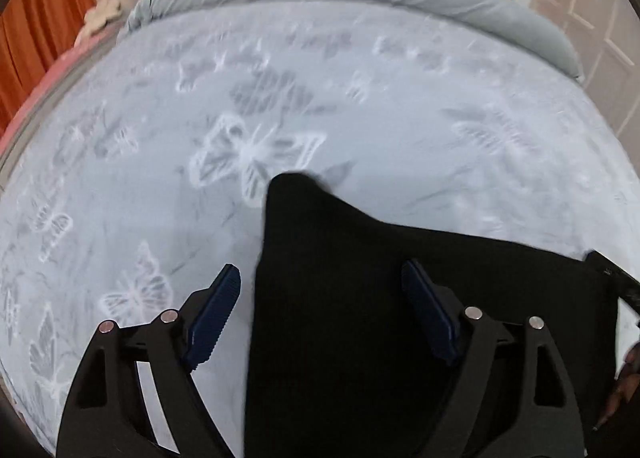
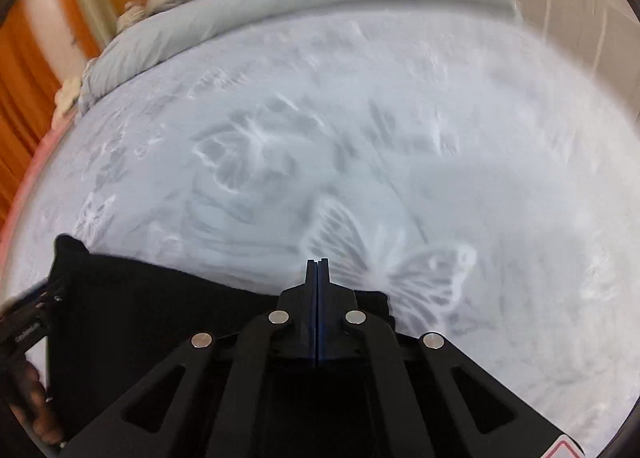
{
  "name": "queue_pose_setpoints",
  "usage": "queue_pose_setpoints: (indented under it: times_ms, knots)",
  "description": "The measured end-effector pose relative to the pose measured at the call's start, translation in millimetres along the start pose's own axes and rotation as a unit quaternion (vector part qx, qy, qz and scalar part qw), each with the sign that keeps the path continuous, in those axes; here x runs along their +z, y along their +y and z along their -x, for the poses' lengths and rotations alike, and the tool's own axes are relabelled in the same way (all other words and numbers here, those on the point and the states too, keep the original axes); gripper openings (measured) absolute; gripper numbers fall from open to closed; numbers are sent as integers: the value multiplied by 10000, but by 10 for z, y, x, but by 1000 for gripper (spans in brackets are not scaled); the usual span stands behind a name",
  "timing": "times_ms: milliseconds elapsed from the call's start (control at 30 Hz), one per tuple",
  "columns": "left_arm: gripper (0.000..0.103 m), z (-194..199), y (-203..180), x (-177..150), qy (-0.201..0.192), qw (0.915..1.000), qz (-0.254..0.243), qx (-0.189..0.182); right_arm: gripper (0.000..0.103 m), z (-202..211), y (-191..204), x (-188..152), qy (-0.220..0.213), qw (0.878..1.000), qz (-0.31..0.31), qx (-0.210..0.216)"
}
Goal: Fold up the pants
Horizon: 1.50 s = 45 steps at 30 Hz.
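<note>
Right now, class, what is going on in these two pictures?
A person is folding black pants on a bed with a butterfly-print cover, holding tongs in each hand. The left tongs are open over the cloth, with part of it between the fingers and no pad pressing on it. The right tongs are shut above the far edge of the pants; whether they pinch any cloth cannot be seen.

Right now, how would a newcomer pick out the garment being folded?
A pale blue bedspread printed with white butterflies covers the whole bed. On its near edge, under the open left hand-held gripper, lie the pants. They are the only black, unpatterned cloth on the bed.
</note>
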<state>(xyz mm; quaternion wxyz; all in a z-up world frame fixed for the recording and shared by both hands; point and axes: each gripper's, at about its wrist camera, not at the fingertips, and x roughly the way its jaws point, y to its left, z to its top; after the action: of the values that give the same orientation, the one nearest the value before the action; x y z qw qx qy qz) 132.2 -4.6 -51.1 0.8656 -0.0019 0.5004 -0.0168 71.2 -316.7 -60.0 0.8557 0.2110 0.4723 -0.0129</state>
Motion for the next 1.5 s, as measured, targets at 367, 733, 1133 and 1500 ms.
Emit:
queue_pose_setpoints:
  times_ms: [367, 733, 1133, 1500]
  knots:
    - [79, 880, 90, -329, -696, 9973, -187, -103, 4, 425, 241, -591, -359, 9914, 1211, -347]
    - [79, 860, 274, -568, -638, 9973, -193, 312, 7, 881, 268, -1033, -478, 9934, 1036, 117]
    - [79, 964, 214, -978, -364, 9989, -286, 15, 1, 1010, 245, -1292, -514, 9941, 956, -87]
    - [80, 917, 179, -1072, -276, 9989, -376, -31, 1, 1057, 155, -1335, -551, 9957, 748, -1]
